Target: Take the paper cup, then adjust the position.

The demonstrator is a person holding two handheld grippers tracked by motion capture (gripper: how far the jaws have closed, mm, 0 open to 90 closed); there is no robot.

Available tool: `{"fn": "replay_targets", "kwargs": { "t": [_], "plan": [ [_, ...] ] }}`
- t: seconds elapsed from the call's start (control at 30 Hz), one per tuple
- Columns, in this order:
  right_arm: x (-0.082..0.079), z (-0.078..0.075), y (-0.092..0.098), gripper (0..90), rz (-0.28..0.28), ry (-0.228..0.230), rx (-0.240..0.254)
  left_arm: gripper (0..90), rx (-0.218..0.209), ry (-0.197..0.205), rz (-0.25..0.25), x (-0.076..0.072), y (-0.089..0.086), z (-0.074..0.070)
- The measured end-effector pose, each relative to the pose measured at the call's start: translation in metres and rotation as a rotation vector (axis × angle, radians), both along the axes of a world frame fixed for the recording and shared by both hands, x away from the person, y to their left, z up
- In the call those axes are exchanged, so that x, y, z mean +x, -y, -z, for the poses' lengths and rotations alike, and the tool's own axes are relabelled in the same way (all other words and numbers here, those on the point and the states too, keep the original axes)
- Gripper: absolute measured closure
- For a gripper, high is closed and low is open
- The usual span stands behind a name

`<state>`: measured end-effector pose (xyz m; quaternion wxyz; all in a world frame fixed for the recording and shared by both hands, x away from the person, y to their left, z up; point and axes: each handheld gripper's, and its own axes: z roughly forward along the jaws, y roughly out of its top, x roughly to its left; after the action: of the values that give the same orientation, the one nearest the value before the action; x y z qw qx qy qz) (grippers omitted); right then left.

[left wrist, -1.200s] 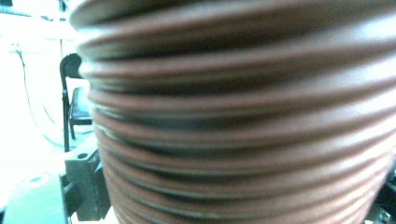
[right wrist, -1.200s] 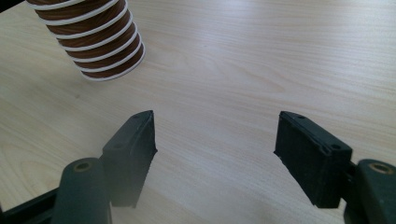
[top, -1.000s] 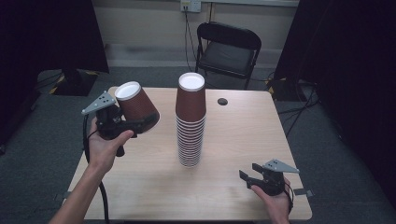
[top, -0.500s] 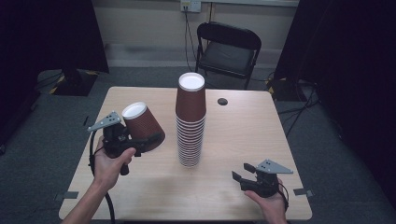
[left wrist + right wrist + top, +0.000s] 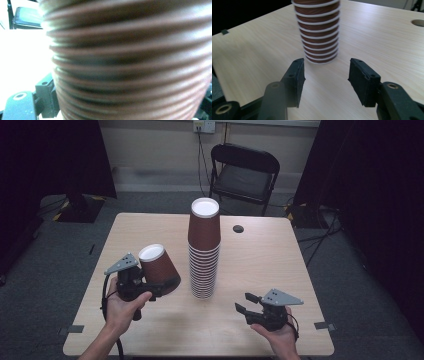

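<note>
A tall stack of upturned brown paper cups (image 5: 204,255) stands mid-table, white base on top. My left gripper (image 5: 159,289) is shut on a single brown cup (image 5: 159,267), held tilted just above the table left of the stack, its white base up and to the left. Up close in the left gripper view, that cup's ribbed wall (image 5: 130,62) is blurred. My right gripper (image 5: 245,304) hovers low near the front right, pointing at the foot of the stack (image 5: 318,32). Its jaws have just been closing, and the gripper (image 5: 325,72) stays open with nothing between them.
The light wooden table (image 5: 260,265) has a round cable hole (image 5: 238,228) at its back right. A black folding chair (image 5: 243,170) stands behind the table. Tape marks (image 5: 76,329) lie near the front corners.
My left hand has brought the cup down and nearer the front edge. My right gripper has shifted left toward the stack, and its jaws stand narrower.
</note>
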<state>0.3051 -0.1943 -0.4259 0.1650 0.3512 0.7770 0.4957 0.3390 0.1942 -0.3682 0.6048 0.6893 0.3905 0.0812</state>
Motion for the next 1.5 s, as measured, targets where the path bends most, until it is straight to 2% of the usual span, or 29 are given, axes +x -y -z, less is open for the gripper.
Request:
{"fn": "replay_targets", "kwargs": {
  "t": [0.07,0.13,0.3,0.47,0.57,0.73,0.9,0.97,1.1,1.2,1.5],
  "plan": [
    [-0.001,-0.002,-0.007,45.9,-0.025,0.004,-0.001,12.3,-0.012,-0.008,-0.002,-0.002,0.001,0.004],
    [-0.002,-0.004,-0.014,46.2,-0.041,0.01,0.0,12.3,0.009,-0.007,-0.008,-0.006,0.003,0.008],
    [-0.002,-0.008,-0.032,47.6,-0.091,0.032,-0.001,12.3,0.013,-0.025,-0.003,-0.01,0.007,0.018],
    [-0.004,-0.009,-0.05,48.9,-0.142,0.044,0.005,12.3,0.017,-0.088,-0.01,-0.012,0.013,0.027],
    [-0.007,-0.008,-0.059,49.3,-0.164,0.05,0.01,12.3,0.026,-0.094,-0.002,-0.014,0.017,0.029],
    [-0.011,-0.007,-0.073,50.1,-0.202,0.059,0.008,12.3,-0.052,-0.114,0.002,-0.019,0.019,0.026],
    [-0.011,-0.008,-0.087,51.6,-0.231,0.08,-0.002,12.4,-0.074,-0.115,0.007,-0.023,0.02,0.024],
    [-0.011,-0.01,-0.092,52.5,-0.238,0.097,0.0,12.4,-0.077,-0.114,0.006,-0.023,0.021,0.024],
    [-0.01,-0.013,-0.099,55.5,-0.245,0.137,0.021,12.5,-0.118,-0.127,0.006,-0.024,0.023,0.024],
    [-0.01,-0.014,-0.103,56.1,-0.239,0.173,0.027,12.5,-0.126,-0.134,0.011,-0.025,0.025,0.024],
    [-0.007,-0.016,-0.111,57.8,-0.254,0.27,0.064,12.5,-0.124,-0.148,0.007,-0.027,0.028,0.023]
  ]
}}
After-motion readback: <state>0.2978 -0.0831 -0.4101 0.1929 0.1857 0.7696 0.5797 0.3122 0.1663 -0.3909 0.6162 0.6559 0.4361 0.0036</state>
